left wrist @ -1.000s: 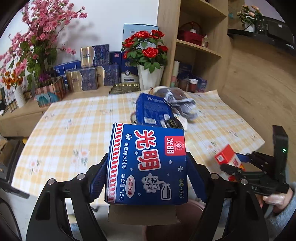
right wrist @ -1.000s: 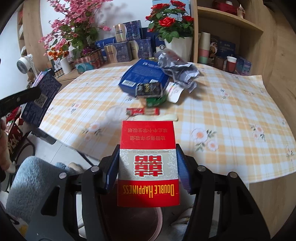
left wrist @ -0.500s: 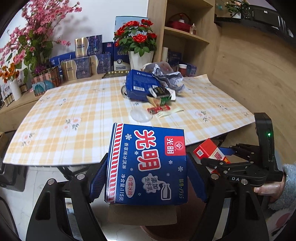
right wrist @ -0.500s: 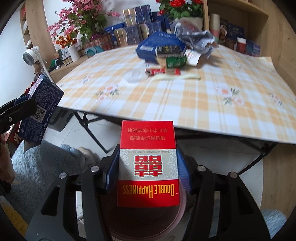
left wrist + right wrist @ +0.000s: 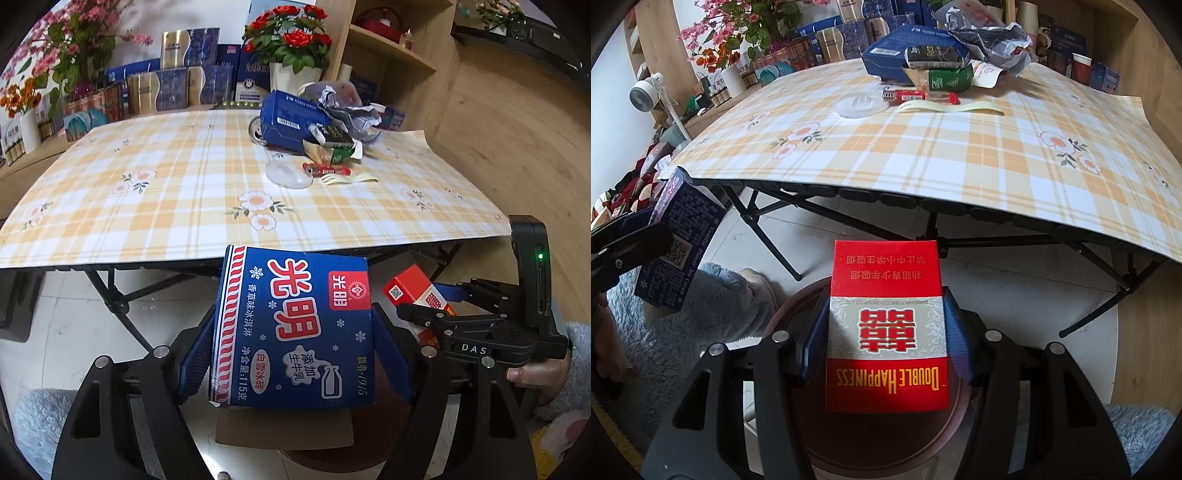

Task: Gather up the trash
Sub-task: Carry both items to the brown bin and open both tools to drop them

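Left hand-held gripper (image 5: 291,354) clamps the blue ice-cream carton (image 5: 295,328) by its side walls; right hand-held gripper (image 5: 886,343) pinches the red cigarette pack (image 5: 886,325). Both hang below the worktop's near edge (image 5: 923,195), over the brown bin (image 5: 879,443). Probably light, hollow, crushable cardboard.

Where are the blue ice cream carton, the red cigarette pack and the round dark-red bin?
Blue ice cream carton (image 5: 295,328): left wrist view, printed front face.
Red cigarette pack (image 5: 886,328): right wrist view, silver middle band.
Round dark-red bin (image 5: 790,314): right wrist view, left rim.
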`<action>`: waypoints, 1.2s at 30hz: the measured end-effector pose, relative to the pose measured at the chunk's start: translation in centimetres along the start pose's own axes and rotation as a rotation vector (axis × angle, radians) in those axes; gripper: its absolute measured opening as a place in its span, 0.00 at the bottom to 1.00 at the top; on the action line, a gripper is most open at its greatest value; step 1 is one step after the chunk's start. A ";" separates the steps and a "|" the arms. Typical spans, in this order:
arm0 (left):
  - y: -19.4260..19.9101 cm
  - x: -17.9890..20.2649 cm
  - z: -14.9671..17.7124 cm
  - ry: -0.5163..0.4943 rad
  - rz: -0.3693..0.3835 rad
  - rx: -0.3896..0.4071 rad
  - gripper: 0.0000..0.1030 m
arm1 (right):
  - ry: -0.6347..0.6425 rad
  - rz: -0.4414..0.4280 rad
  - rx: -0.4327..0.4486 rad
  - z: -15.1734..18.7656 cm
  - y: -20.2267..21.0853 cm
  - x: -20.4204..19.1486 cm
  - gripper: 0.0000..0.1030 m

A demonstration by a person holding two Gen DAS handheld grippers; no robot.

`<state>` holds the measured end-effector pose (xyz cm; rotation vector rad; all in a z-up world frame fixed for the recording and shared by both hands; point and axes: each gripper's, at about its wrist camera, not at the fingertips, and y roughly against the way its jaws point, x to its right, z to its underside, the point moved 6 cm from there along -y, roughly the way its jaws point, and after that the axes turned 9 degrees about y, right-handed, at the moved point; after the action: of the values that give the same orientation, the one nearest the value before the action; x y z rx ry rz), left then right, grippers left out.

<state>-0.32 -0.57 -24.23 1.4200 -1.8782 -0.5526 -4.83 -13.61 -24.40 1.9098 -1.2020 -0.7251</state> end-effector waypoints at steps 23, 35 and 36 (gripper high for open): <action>-2.6 1.1 1.2 -0.016 0.035 -0.105 0.74 | -0.096 0.090 0.132 -0.8 3.1 2.8 0.85; -3.6 3.5 2.3 -0.120 0.049 -0.148 0.89 | -0.191 0.100 0.148 -0.4 3.4 4.8 0.87; -3.4 3.6 2.2 -0.122 0.050 -0.141 0.89 | -0.191 0.099 0.148 -0.4 3.4 4.8 0.88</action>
<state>-0.29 -5.17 -27.10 1.2698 -1.9231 -0.7472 -4.32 -18.84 -21.70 1.9174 -1.4947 -0.7986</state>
